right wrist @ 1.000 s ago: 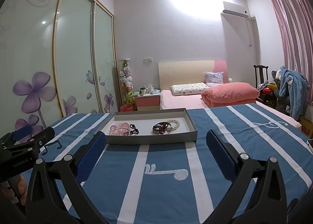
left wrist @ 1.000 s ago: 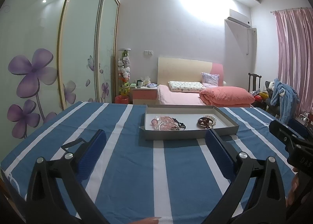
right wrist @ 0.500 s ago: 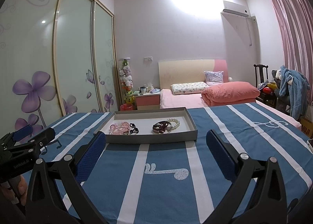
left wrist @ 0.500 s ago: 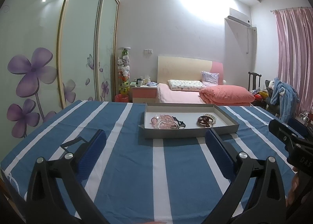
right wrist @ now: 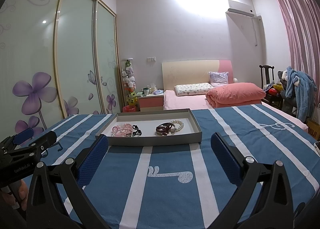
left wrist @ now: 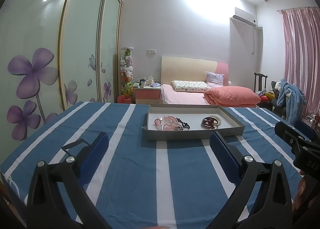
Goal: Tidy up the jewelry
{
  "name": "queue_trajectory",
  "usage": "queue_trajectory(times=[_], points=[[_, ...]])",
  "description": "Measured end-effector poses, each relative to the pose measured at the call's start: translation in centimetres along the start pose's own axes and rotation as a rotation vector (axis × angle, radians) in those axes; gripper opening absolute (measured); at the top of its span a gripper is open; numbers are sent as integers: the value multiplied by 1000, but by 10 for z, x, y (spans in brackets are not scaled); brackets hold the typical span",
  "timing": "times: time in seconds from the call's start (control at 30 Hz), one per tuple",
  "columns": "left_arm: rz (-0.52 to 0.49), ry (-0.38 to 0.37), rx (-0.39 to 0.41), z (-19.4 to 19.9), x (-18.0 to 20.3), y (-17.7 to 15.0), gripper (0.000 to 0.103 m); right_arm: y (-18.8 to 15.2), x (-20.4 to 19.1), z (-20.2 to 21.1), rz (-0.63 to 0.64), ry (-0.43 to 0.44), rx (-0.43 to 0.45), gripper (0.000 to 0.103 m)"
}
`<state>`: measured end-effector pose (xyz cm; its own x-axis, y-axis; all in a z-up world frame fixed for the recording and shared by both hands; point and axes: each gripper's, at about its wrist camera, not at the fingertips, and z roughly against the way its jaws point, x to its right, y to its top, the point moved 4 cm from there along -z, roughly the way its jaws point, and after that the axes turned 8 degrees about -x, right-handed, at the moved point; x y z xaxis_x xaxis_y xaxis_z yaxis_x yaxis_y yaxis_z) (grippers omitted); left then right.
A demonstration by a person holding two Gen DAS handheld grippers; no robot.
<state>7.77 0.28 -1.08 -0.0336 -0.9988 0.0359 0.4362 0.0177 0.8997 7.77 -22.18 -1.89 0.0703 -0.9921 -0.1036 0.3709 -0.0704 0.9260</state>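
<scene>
A shallow grey tray (left wrist: 195, 135) (right wrist: 152, 141) rests on the blue-and-white striped cloth (left wrist: 130, 169) (right wrist: 170, 189). Inside it lie a pink bead bracelet with a silver bangle (left wrist: 170, 124) (right wrist: 123, 130), a black bead string (left wrist: 185, 126) (right wrist: 137, 131), a dark red bead bracelet (left wrist: 209, 123) (right wrist: 163, 129) and a white pearl bracelet (left wrist: 217, 119) (right wrist: 179, 125). My left gripper (left wrist: 159, 145) is open, empty, short of the tray's near wall. My right gripper (right wrist: 159, 145) is likewise open and empty just before the tray. Each gripper shows at the edge of the other's view (left wrist: 294, 139) (right wrist: 26, 147).
Sliding wardrobe doors with purple flowers (left wrist: 32, 76) stand at the left. Beyond the table are a pink bed (left wrist: 200, 92), a nightstand (left wrist: 148, 93) and a chair with a blue garment (left wrist: 288, 94). A hand (right wrist: 18, 193) holds the left gripper's handle.
Both grippers have dipped slightly and edged toward the tray; the tray sits a little higher in both views. Both pairs of jaws stay spread the same.
</scene>
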Motion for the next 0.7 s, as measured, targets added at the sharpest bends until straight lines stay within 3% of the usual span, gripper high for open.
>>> queue_trajectory(times=[0.7], points=[[0, 1, -3, 0, 1, 0, 98, -1, 0, 0, -1, 0, -4, 101]])
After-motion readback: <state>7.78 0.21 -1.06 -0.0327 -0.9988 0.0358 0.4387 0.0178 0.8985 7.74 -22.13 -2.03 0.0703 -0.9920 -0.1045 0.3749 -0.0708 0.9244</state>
